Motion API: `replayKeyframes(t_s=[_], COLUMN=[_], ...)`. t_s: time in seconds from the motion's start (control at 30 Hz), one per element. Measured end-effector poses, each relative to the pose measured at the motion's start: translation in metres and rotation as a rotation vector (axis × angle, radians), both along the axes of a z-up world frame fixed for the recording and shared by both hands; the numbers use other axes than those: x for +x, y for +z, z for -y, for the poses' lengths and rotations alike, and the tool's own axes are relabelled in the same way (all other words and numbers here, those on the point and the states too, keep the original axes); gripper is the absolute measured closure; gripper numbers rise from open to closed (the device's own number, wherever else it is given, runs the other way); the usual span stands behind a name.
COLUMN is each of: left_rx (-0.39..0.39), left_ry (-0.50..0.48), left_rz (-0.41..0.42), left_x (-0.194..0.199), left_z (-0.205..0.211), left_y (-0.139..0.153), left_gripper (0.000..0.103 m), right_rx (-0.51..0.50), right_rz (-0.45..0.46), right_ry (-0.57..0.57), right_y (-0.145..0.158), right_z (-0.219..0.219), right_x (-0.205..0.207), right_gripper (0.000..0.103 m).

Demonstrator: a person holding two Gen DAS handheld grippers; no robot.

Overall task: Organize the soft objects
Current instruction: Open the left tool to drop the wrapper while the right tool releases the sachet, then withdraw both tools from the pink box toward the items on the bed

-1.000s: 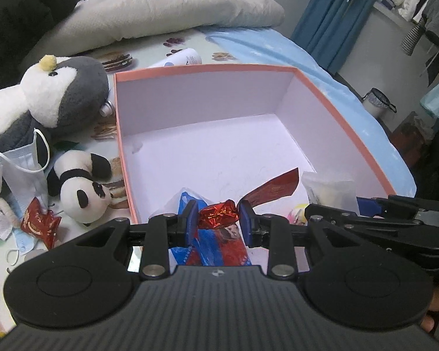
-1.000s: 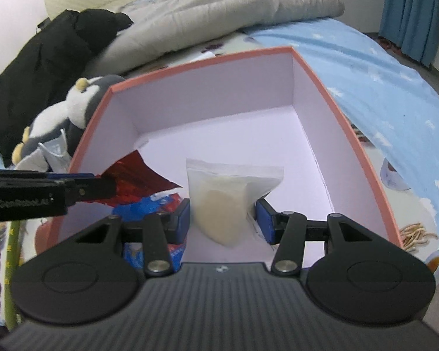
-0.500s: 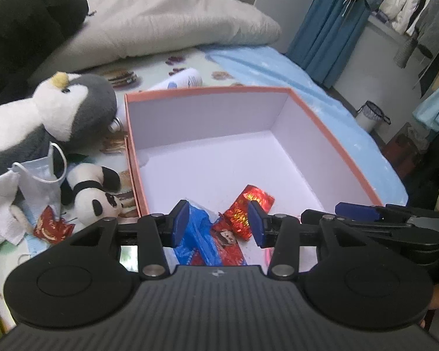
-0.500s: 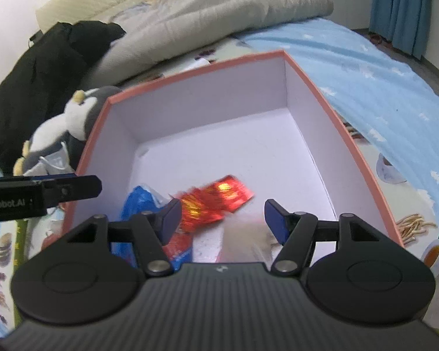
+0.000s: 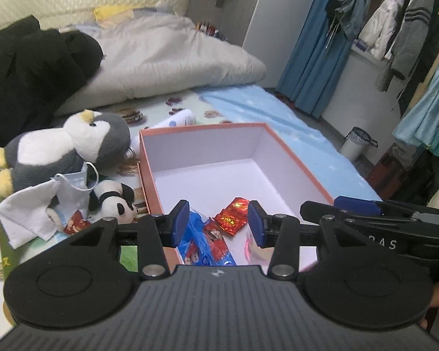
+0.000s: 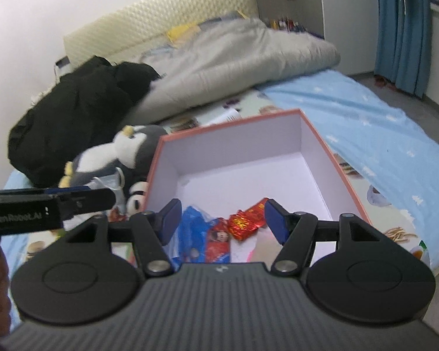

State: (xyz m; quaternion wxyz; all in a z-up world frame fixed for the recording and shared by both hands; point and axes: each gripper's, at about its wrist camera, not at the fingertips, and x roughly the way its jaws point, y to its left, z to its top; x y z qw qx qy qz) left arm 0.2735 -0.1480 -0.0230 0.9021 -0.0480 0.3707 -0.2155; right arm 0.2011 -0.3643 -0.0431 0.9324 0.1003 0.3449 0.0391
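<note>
Overhead, both the left gripper (image 5: 219, 223) and right gripper (image 6: 222, 220) are hanging apart-jawed and empty — snack packets (image 5: 230, 218) are lying inside the pink box (image 5: 295, 158) on a bed (image 6: 365, 122), plush penguin (image 5: 70, 146) beside it, clothes hanging by blue curtains (image 5: 313, 58).

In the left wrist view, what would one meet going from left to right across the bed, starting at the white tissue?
White tissue → face mask → panda plush → orange-rimmed box → blue sheet.

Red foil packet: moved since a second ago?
Yes. The red foil packet was pinched in the left gripper above the box's near edge; now it lies loose on the floor of the box, and the jaws stand open and empty.
</note>
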Motion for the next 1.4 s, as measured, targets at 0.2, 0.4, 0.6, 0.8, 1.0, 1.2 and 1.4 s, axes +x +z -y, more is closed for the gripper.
replayKeyframes(t_s=[0.2,0.4,0.6,0.8,1.0,1.2,1.4], left_rx=[-0.009,-0.024,-0.029,-0.025,0.024,-0.017,0.025], left_ry=[0.021,0.06,0.103,0.159,0.179,0.24,0.255], left_rz=[0.046,0.073,0.087,0.082,0.103,0.082,0.061], left_x=[-0.043,-0.083,-0.115,-0.139,-0.162,-0.165,-0.175], left_z=[-0.021,-0.049,-0.072,-0.093,-0.106,-0.125,-0.133], left_y=[0.02,0.032,0.036,0.033,0.03,0.016,-0.002], left_gripper=[0.052,0.051,0.039,0.022,0.012,0.012,0.012], right_rx=[0.002,-0.001,0.015,0.017,0.026,-0.006,0.012], right_rz=[0.051,0.087,0.107,0.117,0.131,0.124,0.085], right_ry=[0.022,0.052,0.09,0.143,0.178,0.195,0.217], right_y=[0.019,0.03,0.033,0.032,0.027,0.012,-0.008], right_z=[-0.016,-0.034,-0.051,-0.071,-0.088,-0.101,-0.113], right_x=[-0.033,-0.062,-0.083,-0.099,-0.113,-0.117,-0.12], right_gripper=[0.038,0.038,0.038,0.038,0.038,0.038,0.038])
